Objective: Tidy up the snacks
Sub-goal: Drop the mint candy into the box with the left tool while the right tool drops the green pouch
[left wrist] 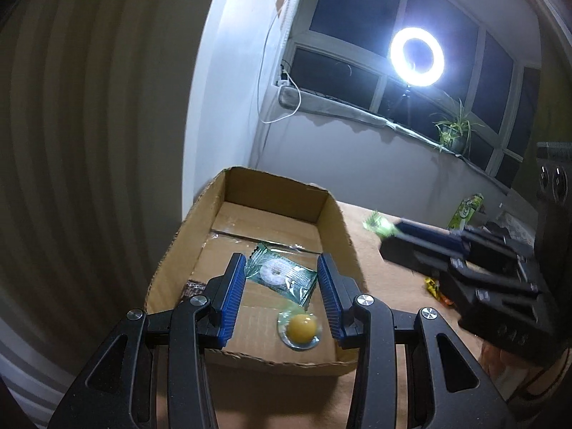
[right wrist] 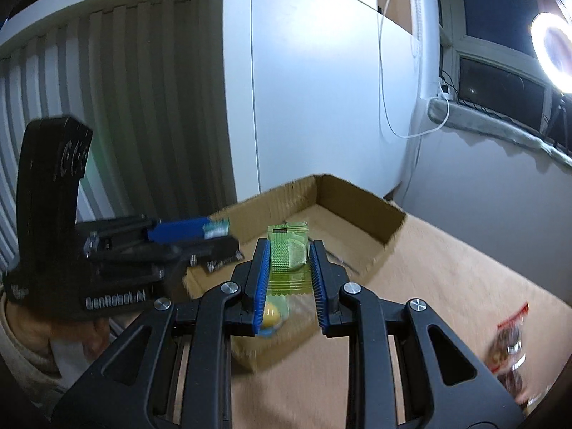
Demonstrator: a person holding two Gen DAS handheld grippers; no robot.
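An open cardboard box (left wrist: 332,211) sits on the brown table. Inside lie a dark green wrapped snack (left wrist: 282,273) and a round yellow candy in clear wrap (left wrist: 301,327). My left gripper (left wrist: 284,279) is open and empty, hovering over the box. My right gripper (right wrist: 289,257) is shut on a light green snack packet (right wrist: 287,254), held above the near end of the box (right wrist: 361,193). In the left wrist view the right gripper (left wrist: 388,228) comes in from the right with the green packet (left wrist: 379,223). The yellow candy (right wrist: 270,312) shows below it.
Loose snacks lie on the table right of the box: a yellow-green packet (left wrist: 466,211), an orange-yellow wrapper (left wrist: 438,287), and a red-edged packet (right wrist: 511,336). A ribbed white wall stands left, with a window ledge, plant (left wrist: 454,132) and ring light (left wrist: 416,55) behind.
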